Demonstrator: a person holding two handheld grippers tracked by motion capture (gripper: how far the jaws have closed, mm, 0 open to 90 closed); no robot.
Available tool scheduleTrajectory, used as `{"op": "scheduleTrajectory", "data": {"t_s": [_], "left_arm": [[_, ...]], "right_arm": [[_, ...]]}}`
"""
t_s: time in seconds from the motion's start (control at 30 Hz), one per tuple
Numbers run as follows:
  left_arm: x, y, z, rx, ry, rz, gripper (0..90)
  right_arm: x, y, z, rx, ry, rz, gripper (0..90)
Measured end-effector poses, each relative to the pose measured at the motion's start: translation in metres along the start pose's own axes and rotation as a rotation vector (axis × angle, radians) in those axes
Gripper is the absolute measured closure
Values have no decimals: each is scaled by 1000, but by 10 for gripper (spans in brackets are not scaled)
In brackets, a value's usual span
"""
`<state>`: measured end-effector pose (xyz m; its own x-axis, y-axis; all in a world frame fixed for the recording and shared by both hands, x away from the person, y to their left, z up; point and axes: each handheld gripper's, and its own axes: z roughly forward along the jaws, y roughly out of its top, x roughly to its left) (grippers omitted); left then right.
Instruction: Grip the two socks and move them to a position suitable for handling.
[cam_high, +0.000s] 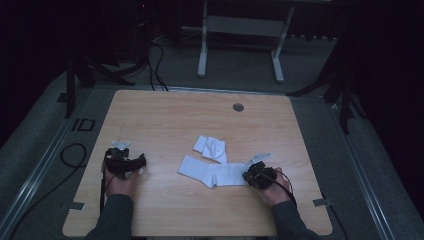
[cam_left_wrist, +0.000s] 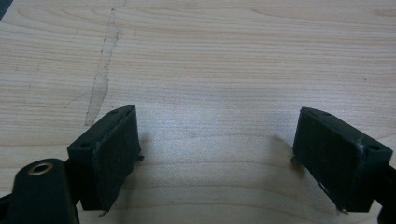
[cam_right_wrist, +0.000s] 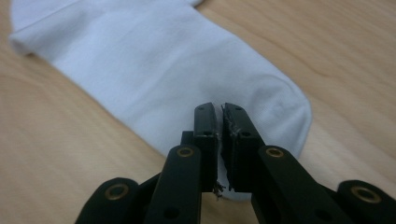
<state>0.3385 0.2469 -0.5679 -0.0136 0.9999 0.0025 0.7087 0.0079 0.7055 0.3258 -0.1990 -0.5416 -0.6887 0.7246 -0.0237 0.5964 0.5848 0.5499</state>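
Dim room all around, and a pale wooden bench (cam_high: 165, 115) sits lit in the middle of it with two white socks near its centre. The long sock (cam_high: 212, 172) lies flat and stretched out, and just beyond it the other sock (cam_high: 211, 148) is bunched up, the two touching or very nearly so. Over on the right, the right hand-held gripper (cam_high: 248, 176) is down at the toe end of the long sock (cam_right_wrist: 154, 70), jaws drawn nearly together, and the fabric edge looks pinched between the pads, though the pinch itself is hard to make out. The left hand-held gripper (cam_high: 126, 161) rests well apart from both socks, jaws spread wide over bare wood, nothing between its pads (cam_left_wrist: 114, 158). So it looks like early going: one sock seized at the toe, nothing lifted, folded or paired yet. By the look of it, the pairing or folding of the socks lies ahead, with the left side yet to join in.
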Motion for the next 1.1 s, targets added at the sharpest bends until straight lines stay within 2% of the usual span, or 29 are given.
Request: {"op": "scheduleTrajectory", "data": {"t_s": [0.33,0.5,0.7,0.77,0.9,1.1], "left_arm": [[0,0,0,0,0,-1,146],[0,0,0,0,0,0,146],[0,0,0,0,1,-1,146],[0,0,0,0,0,0,146],[0,0,0,0,0,0,145],[0,0,0,-1,-1,1,145]], "right_arm": [[27,-2,0,-21,86,-38,814],[37,-5,-1,-28,127,-51,808],[43,-3,-3,2,165,-97,797],[43,-1,-3,11,162,-108,797],[41,9,-6,-34,132,-108,869],[35,41,7,-72,72,-95,887]]}}
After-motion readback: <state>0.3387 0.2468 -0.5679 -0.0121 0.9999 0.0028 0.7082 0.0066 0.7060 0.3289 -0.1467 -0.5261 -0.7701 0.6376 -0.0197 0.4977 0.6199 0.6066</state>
